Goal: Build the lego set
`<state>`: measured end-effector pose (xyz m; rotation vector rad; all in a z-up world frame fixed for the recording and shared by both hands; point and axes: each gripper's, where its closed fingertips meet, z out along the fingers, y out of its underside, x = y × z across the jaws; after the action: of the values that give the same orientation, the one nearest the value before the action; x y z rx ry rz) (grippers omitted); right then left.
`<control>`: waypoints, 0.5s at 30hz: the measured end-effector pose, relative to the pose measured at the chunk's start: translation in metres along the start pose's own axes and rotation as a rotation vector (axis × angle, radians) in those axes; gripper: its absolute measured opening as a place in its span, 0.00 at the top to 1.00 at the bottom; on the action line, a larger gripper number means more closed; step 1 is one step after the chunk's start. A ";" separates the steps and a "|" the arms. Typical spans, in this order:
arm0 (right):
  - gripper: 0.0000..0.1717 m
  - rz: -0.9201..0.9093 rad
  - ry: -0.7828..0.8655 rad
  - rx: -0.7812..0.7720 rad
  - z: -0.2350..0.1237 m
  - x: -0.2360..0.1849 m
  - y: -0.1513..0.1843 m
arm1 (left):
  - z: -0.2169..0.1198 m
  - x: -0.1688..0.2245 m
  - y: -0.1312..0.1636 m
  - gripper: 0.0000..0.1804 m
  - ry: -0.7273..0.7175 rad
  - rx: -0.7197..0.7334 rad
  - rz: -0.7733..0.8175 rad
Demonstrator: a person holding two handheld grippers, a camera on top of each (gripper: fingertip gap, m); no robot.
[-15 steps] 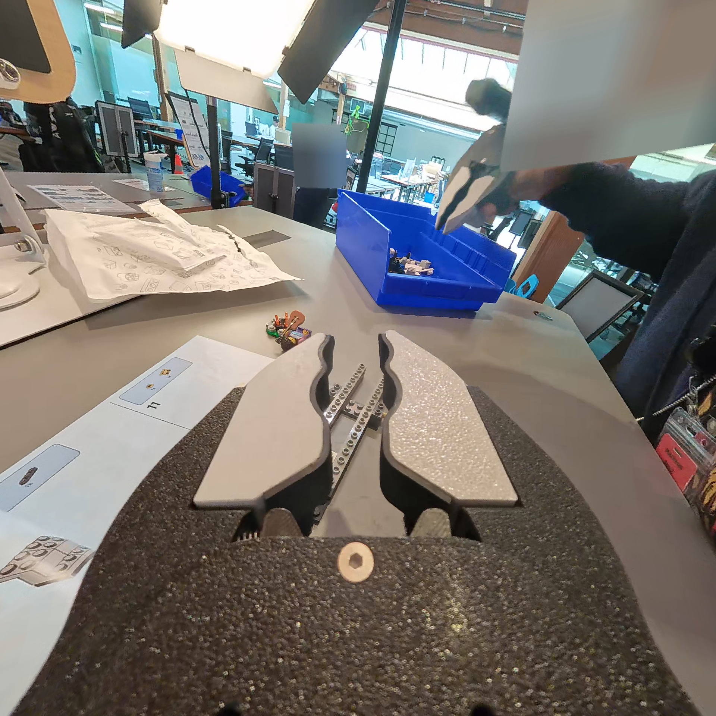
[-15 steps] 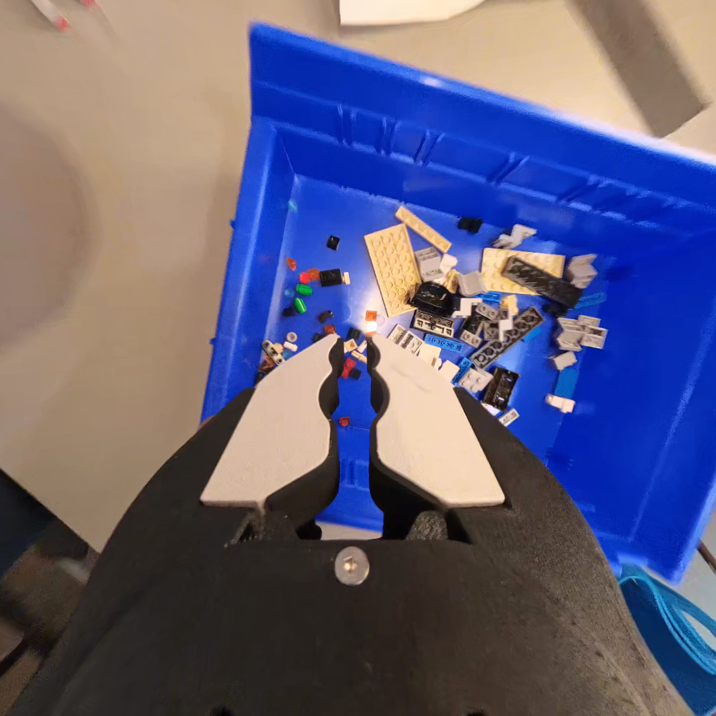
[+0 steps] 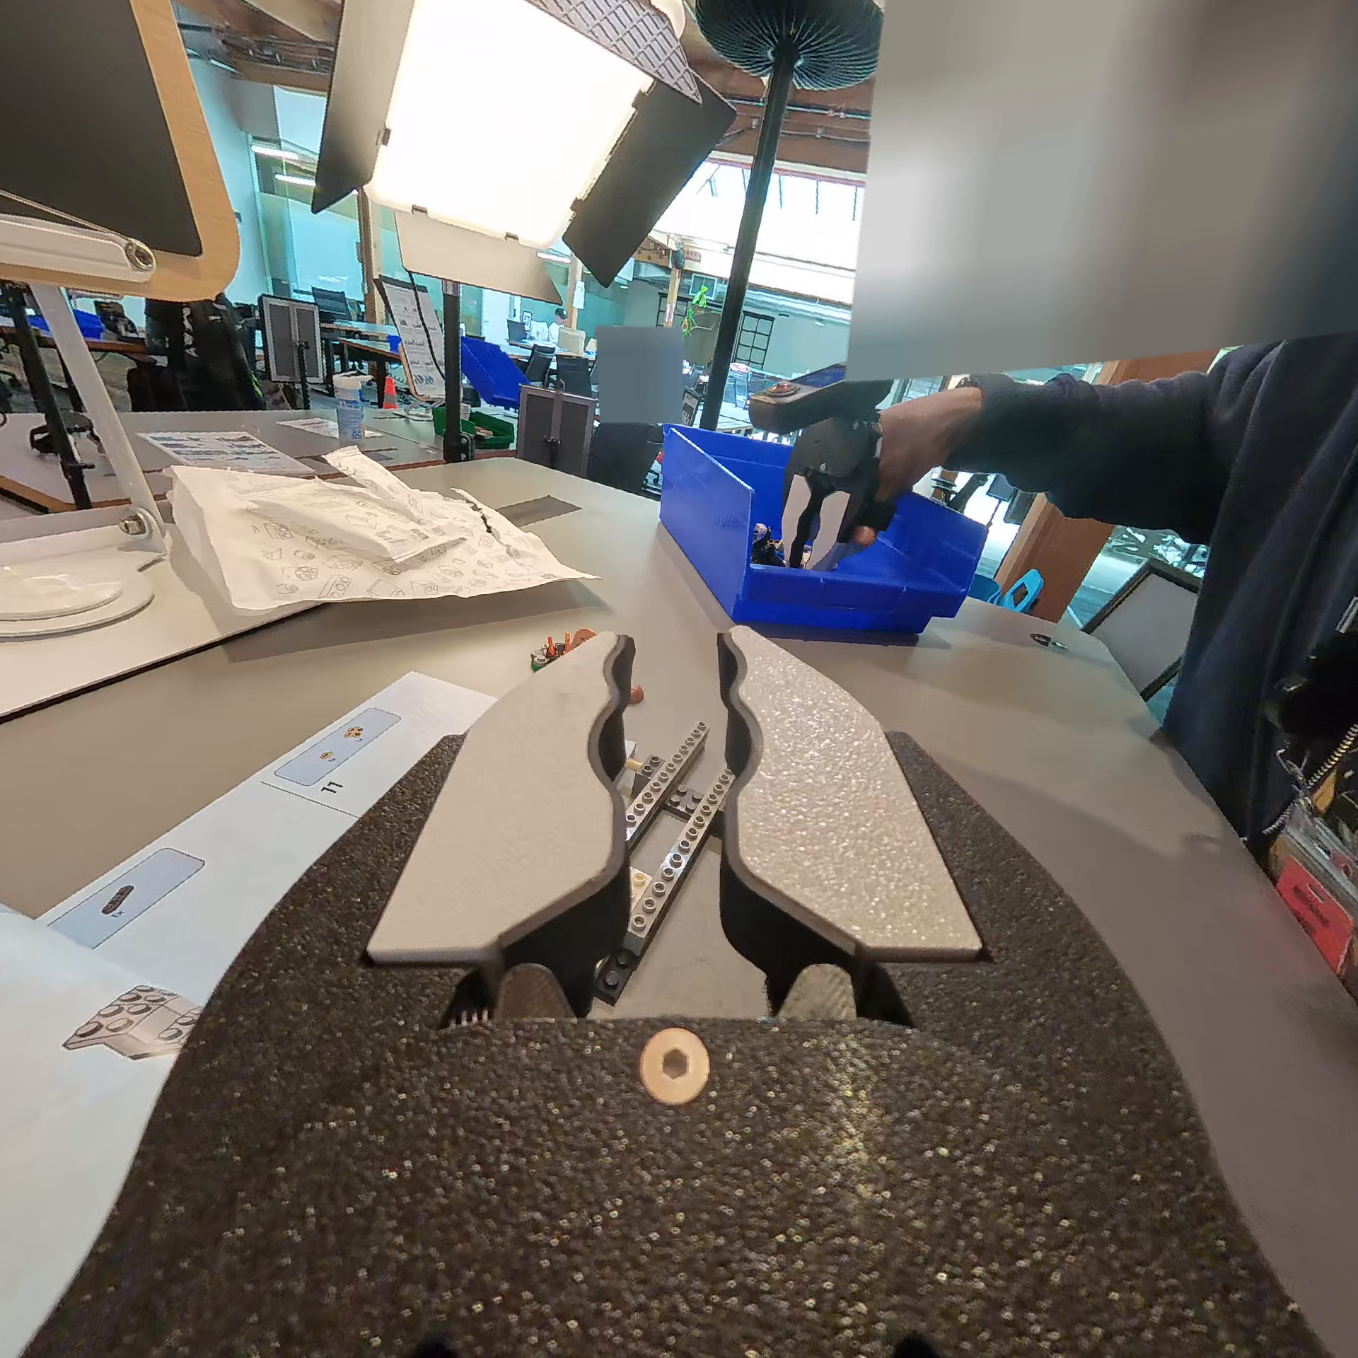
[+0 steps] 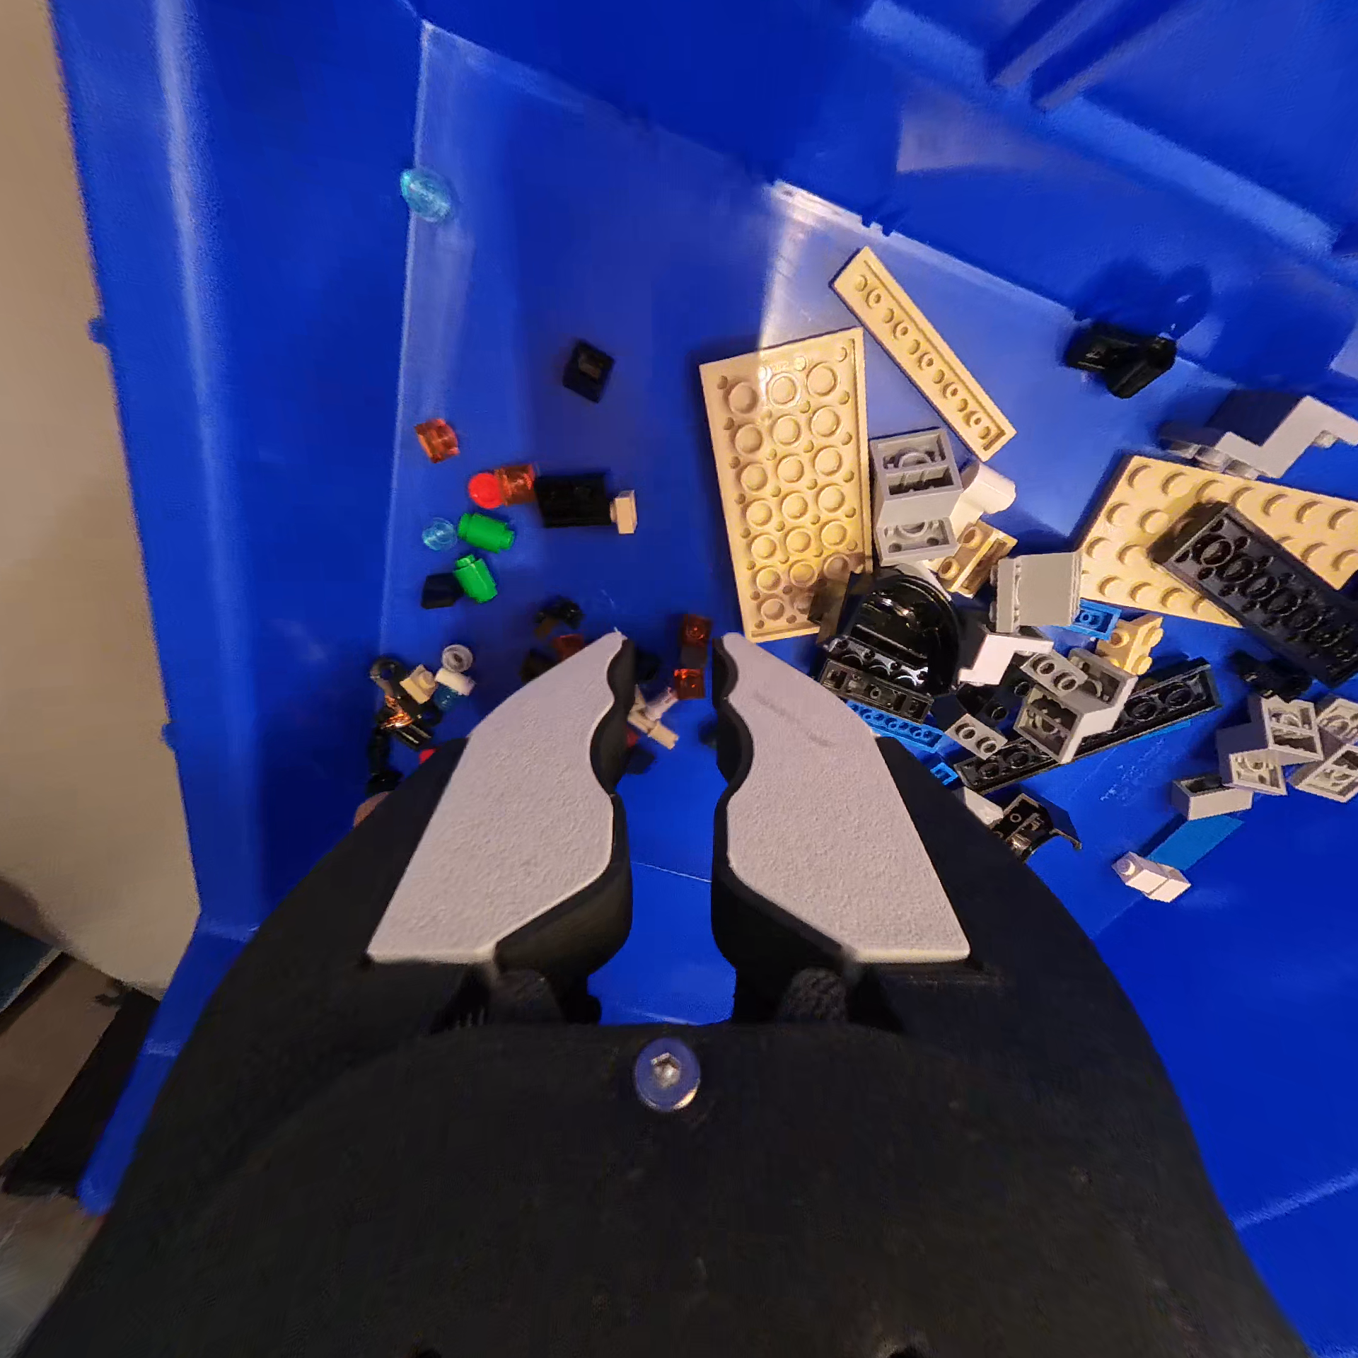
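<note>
My left gripper (image 3: 676, 654) is low over the grey table, shut on a grey assembly of long studded plates (image 3: 672, 808). The assembly spans the gap between the two fingers. My right gripper (image 4: 667, 650) is open and empty, down inside the blue bin (image 4: 242, 367). Its tips hover just over small loose pieces. A clear orange piece (image 4: 689, 680) and a small white peg (image 4: 654, 716) lie on the bin floor between the fingers, untouched. The left wrist view shows the right gripper (image 3: 816, 544) reaching into the bin (image 3: 830, 602).
The bin holds a tan plate (image 4: 790, 485), black parts (image 4: 893, 639), grey bricks and green studs (image 4: 481, 551). On the table are an instruction sheet (image 3: 220, 845), a torn white paper bag (image 3: 353, 536) and a small pile of coloured pieces (image 3: 558, 650). A person's sleeve (image 3: 1102, 448) is on the right. There is about 40 centimeters between the tips of the two grippers.
My right gripper has dropped deeper into the bin, close over the small pieces, and its jaws have widened. My left gripper has tilted up a little, with the plate assembly still between its fingers.
</note>
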<state>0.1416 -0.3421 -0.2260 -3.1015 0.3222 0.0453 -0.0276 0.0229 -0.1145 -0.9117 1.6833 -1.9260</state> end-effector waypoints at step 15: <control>0.89 0.006 0.075 -0.043 0.003 0.003 -0.001 | -0.004 0.005 -0.004 0.88 0.023 0.032 0.016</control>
<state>0.1443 -0.3420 -0.2294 -3.1504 0.3367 -0.0643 -0.0333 0.0229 -0.1102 -0.8645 1.6625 -1.9547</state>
